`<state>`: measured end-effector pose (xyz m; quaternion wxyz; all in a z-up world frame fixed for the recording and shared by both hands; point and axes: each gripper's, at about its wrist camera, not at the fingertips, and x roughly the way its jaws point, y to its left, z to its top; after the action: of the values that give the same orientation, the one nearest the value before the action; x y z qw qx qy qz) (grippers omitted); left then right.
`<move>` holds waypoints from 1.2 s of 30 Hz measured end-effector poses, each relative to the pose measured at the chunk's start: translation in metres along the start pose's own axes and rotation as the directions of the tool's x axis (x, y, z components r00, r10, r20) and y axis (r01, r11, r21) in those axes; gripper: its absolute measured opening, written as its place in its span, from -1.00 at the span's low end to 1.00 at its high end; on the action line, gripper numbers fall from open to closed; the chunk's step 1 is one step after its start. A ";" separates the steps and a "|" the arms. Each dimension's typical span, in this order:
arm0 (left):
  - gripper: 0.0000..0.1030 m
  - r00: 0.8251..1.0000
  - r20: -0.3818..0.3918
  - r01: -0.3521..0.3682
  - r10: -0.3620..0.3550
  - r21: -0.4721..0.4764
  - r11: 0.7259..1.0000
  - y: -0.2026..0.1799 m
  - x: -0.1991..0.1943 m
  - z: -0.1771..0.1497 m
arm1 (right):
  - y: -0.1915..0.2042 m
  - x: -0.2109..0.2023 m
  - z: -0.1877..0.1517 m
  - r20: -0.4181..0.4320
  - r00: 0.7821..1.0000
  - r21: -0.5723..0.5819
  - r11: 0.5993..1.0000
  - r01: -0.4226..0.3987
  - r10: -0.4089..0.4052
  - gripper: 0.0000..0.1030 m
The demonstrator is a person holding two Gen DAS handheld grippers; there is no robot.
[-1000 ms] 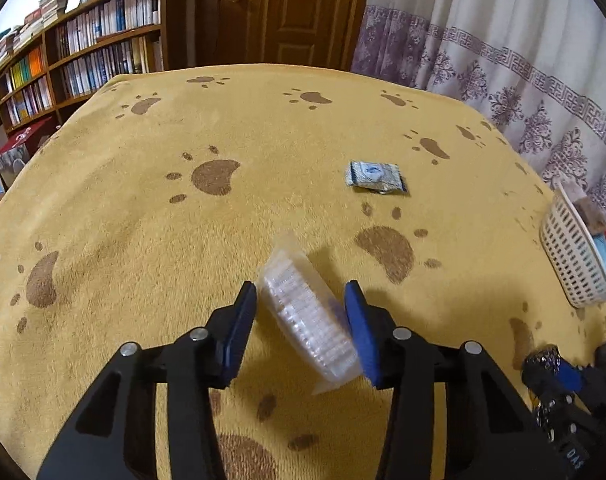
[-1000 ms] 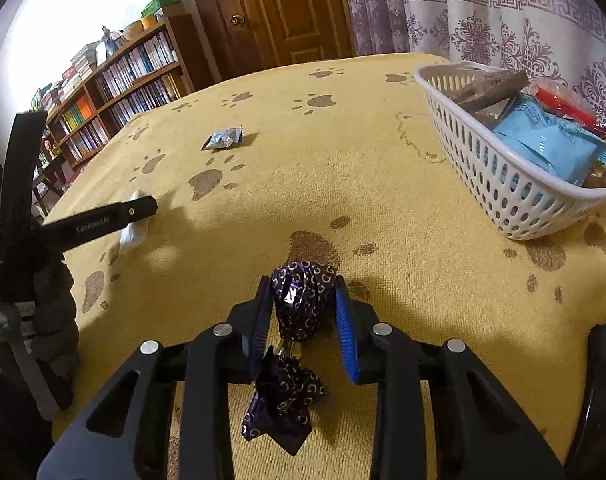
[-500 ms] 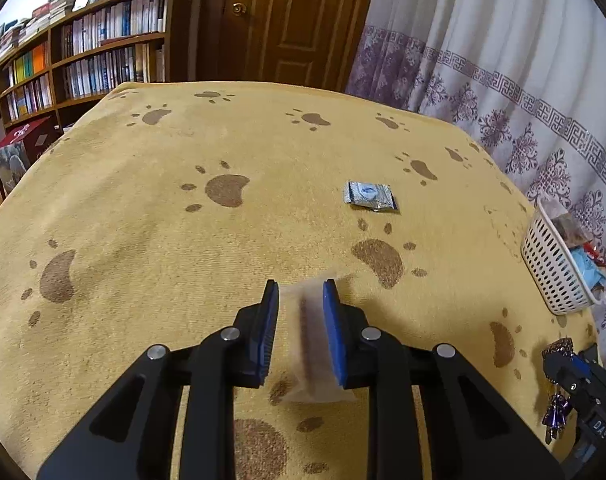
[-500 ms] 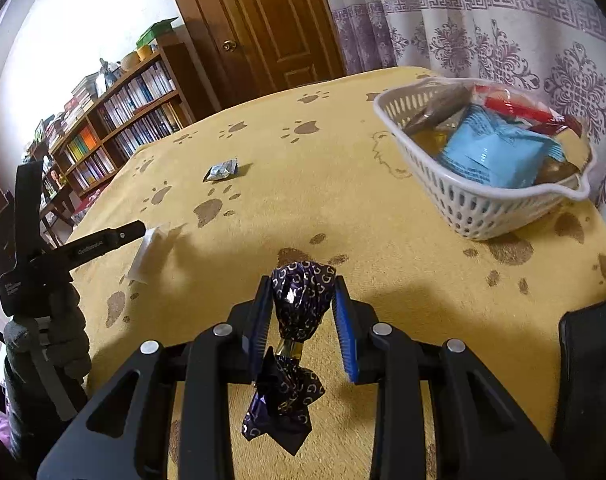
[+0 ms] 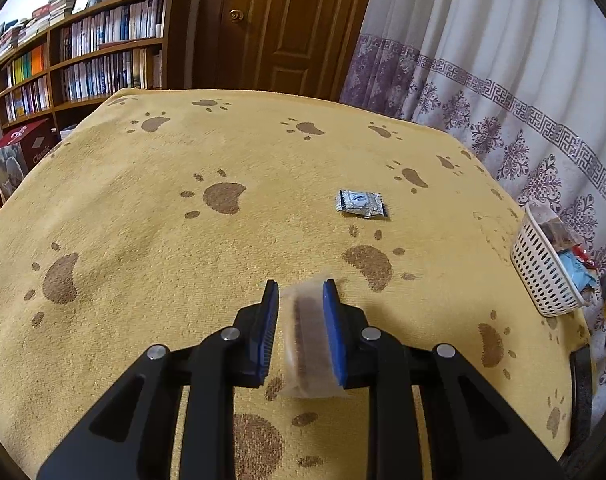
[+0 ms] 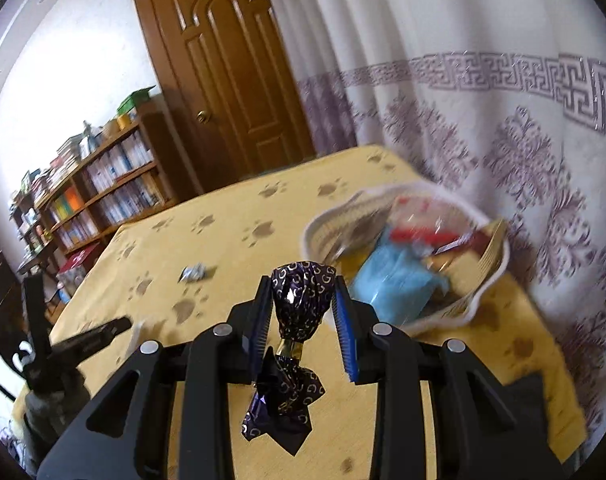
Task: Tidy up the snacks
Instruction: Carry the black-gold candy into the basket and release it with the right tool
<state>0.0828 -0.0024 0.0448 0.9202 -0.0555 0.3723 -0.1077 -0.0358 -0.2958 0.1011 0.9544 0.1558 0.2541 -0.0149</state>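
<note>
- Left claw [image 5: 301, 300] clamps a clear-wrapped snack [image 5: 306, 342] above the yellow paw-print table [image 5: 143, 240].
- Right claw [image 6: 303, 300] grips a dark foil candy [image 6: 301, 304], just before the white basket [image 6: 323, 236].
- A silver packet [image 5: 361, 203] lies apart on the table.

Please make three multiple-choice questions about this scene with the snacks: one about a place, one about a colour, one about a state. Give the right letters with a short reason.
1. Where does the white basket stand?
A. at the right side of the yellow blanket
B. on the bookshelf
C. on the floor

2. What colour is the wrapper of the candy in the right gripper?
A. dark purple with a light pattern
B. plain red
C. green

3. What is the state of the left gripper?
A. open and empty
B. shut on the clear snack packet
C. out of view

Key: 1 A, the basket sits near the blanket's right edge; 2 A, the foil is dark purple; 3 B, both pads press the packet.
</note>
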 end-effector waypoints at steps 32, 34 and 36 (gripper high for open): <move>-0.55 0.999 0.003 0.043 -0.043 0.044 0.998 -0.020 -0.001 -0.002 | -0.039 0.029 0.001 0.005 0.991 -0.060 0.989 0.134 -0.134 -0.17; -0.55 0.999 0.006 0.045 -0.045 0.047 0.998 -0.021 -0.002 -0.002 | -0.042 0.036 0.003 -0.006 0.992 -0.065 0.990 0.128 -0.129 -0.17; -0.55 0.999 0.008 0.047 -0.047 0.047 0.998 -0.022 -0.003 -0.001 | -0.045 0.043 0.005 -0.014 0.992 -0.061 0.990 0.124 -0.126 -0.16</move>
<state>0.0765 -0.0229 0.0501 0.9200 -0.0431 0.3643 -0.1377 -0.0007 -0.3382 0.0713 0.9536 0.1109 0.2721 -0.0657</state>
